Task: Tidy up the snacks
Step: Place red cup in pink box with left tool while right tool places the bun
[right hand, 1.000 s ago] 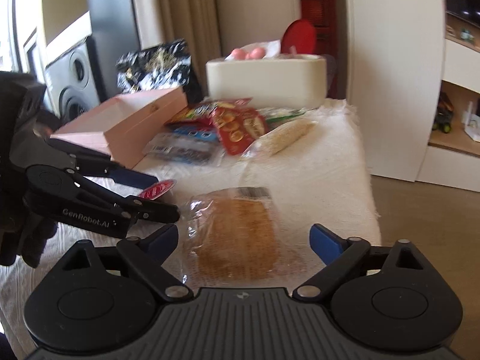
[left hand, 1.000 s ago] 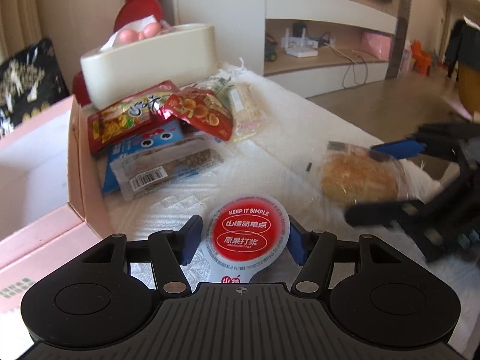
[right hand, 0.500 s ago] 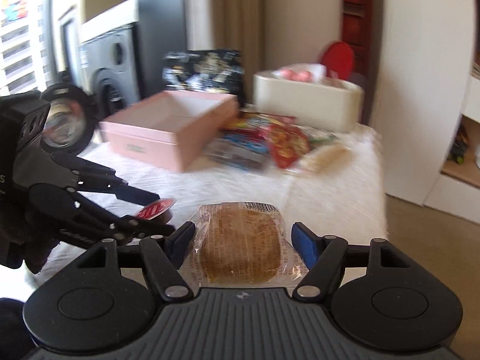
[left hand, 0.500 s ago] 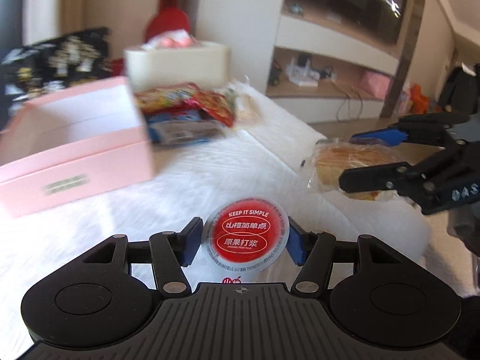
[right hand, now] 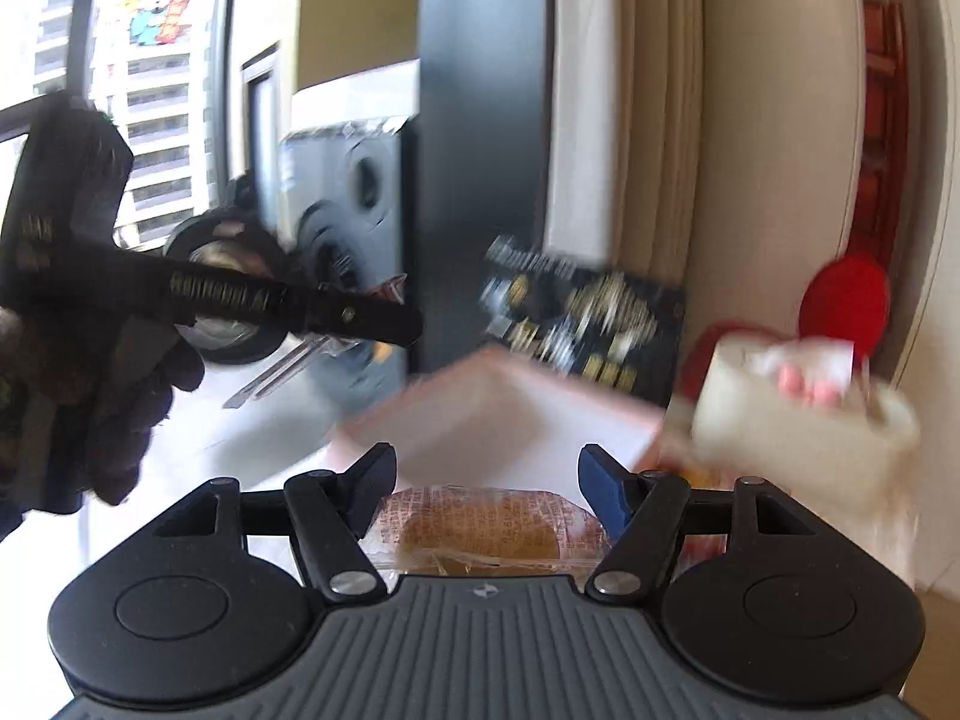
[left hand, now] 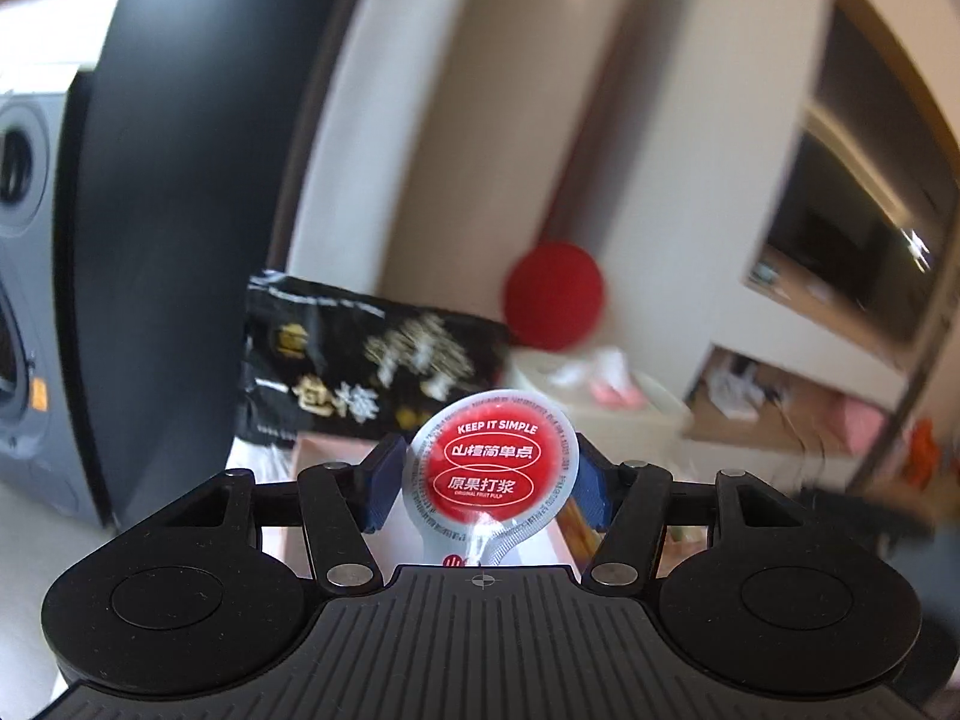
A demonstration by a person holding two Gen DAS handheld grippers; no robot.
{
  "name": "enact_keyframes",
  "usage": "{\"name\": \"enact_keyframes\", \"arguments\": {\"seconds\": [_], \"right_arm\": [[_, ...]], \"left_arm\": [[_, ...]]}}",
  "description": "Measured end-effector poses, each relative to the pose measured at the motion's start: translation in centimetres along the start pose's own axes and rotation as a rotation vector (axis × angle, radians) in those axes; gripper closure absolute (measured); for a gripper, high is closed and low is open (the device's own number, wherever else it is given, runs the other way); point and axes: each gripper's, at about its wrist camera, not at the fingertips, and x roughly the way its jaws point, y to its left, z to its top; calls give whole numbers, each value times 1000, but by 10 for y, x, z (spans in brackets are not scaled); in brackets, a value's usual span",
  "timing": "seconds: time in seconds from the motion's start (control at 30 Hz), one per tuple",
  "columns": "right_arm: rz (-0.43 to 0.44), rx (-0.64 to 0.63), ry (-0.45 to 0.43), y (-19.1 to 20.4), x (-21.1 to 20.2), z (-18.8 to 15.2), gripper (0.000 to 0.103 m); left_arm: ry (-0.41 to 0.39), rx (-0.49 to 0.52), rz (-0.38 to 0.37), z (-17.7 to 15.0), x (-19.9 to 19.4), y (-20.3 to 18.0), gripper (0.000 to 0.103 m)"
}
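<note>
My left gripper (left hand: 489, 477) is shut on a round jelly cup with a red foil lid (left hand: 492, 468) and holds it up in the air. It also shows from the side in the right wrist view (right hand: 360, 315), high at the left. My right gripper (right hand: 486, 483) is shut on a wrapped golden bun (right hand: 480, 537), lifted above the open pink box (right hand: 510, 414). The pink box lies just beyond and below both grippers; in the left wrist view only a strip of its edge (left hand: 336, 444) shows.
A black snack bag (right hand: 588, 324) stands behind the box, also in the left wrist view (left hand: 366, 369). A cream tissue box (right hand: 798, 414) sits at the right, with a red round object (right hand: 846, 303) behind it. A dark speaker (right hand: 354, 198) stands at the left.
Both grippers have lifted and tilted upward with their snacks and moved toward the pink box. The table and the snack pile have dropped out of view.
</note>
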Motion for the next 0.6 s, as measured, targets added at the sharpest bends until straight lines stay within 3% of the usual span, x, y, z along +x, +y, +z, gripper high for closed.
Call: {"name": "enact_keyframes", "arguments": {"seconds": [0.07,0.13,0.2,0.27,0.3,0.37,0.43,0.53,0.6], "right_arm": [[-44,-14,-18,-3,30,1,24],[-82,-9,42,-6,49,-5,24],[-56,13,85,-16,48,-19,24],[-56,12,99,-26,36,-37,24],[-75,3,102,-33,30,-45,24],[-114,-10,113,-47,18,-59,24],[-170,-27,130,-60,9,-71,24],[-261,-38,131,-81,0,-88,24],[-292,12,129,-98,-3,-94,24]], "left_arm": [[78,-79,33,11,36,16,39],[160,-131,87,4,75,26,40],[283,-44,102,-15,112,25,40],[429,75,59,-33,143,22,40],[474,70,36,-40,153,23,40],[393,6,10,-39,149,29,44],[275,-7,41,-35,134,30,44],[140,100,141,-33,107,17,44],[127,127,130,-37,88,9,44]]}}
